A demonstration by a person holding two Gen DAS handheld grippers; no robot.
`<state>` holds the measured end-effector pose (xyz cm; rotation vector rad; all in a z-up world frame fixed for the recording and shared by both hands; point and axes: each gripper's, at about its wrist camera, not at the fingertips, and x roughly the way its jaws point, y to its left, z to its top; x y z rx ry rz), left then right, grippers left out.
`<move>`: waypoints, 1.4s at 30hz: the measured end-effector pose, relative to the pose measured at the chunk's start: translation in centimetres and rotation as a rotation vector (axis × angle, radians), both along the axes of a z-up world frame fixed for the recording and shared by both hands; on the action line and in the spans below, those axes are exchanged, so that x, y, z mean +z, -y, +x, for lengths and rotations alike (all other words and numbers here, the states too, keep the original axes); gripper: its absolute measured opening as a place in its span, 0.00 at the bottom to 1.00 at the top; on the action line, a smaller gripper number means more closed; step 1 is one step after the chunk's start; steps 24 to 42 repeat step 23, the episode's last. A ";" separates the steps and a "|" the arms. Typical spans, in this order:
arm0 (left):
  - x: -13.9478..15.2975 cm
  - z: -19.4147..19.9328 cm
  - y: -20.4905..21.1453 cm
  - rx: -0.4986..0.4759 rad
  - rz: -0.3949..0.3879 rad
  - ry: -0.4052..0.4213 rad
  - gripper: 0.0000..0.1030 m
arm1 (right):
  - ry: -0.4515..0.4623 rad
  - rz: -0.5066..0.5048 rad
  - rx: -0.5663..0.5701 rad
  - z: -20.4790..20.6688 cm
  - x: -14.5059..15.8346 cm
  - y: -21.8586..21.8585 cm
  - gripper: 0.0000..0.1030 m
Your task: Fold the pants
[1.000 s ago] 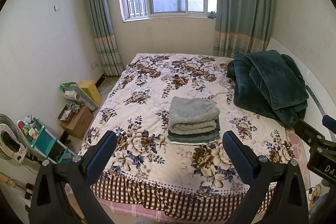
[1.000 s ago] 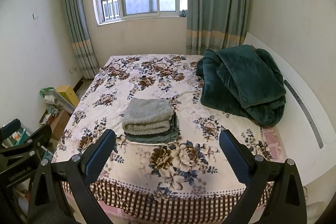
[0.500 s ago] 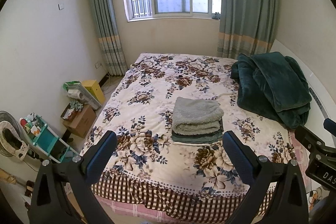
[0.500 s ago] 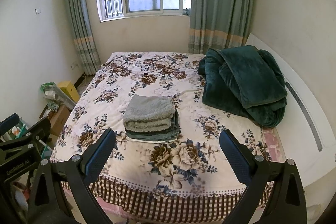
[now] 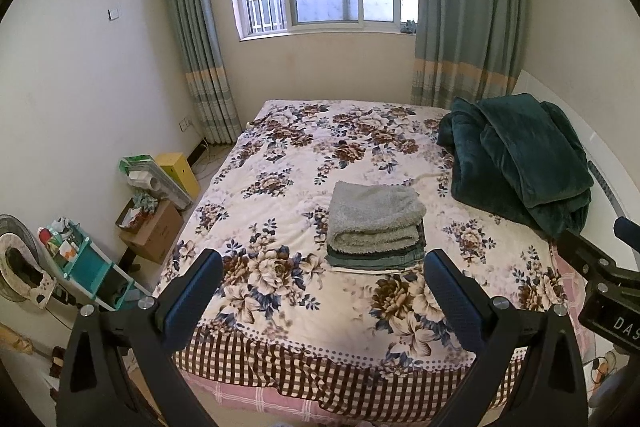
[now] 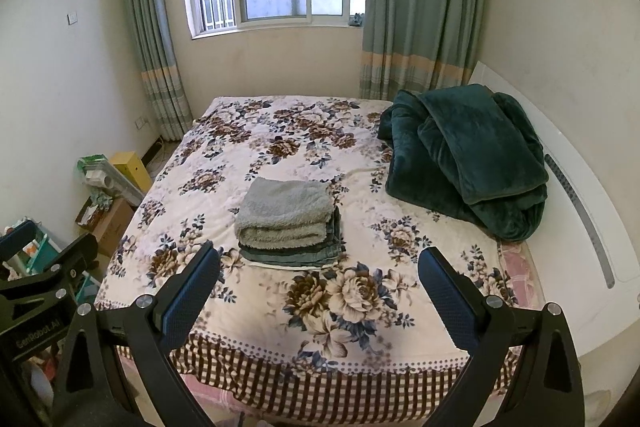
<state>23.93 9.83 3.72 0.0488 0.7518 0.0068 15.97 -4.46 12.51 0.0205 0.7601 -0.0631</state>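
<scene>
Your left tool (image 5: pixel 322 291) and your right tool (image 6: pixel 318 287) both hang released, jaws spread wide with nothing between them, held off the near edge of the bed (image 5: pixel 280 307) and touching nothing.

Readable writing is scarce: in the left view the body of the right tool at the right margin shows the letters "DAS" before the frame cuts it off, and in the right view the left tool's body at the left margin carries a small line that looks like "GenRobot.AI".

The folded pants (image 5: pixel 376 257) lie near the middle of the bed, a little toward its near edge, at the bottom of a neat stack with a folded grey fleece (image 6: pixel 286 213) on top of them. A heaped dark green blanket (image 6: pixel 468 155) fills the far right corner of the bed, well apart from the stack. On the floor along the bed's left edge stand a cardboard box (image 5: pixel 154 233), a yellow box (image 5: pixel 178 171) and a teal shelf cart (image 5: pixel 86 267).
</scene>
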 end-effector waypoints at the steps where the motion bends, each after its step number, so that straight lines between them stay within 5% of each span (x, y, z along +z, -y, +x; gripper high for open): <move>1: 0.0 0.0 0.0 -0.001 0.000 0.000 1.00 | -0.002 0.000 0.001 -0.1 -0.2 0.0 0.98; 42: -0.3 -0.2 -0.1 -0.011 -0.006 0.001 1.00 | -0.013 0.016 0.021 0.5 -1.1 0.5 0.98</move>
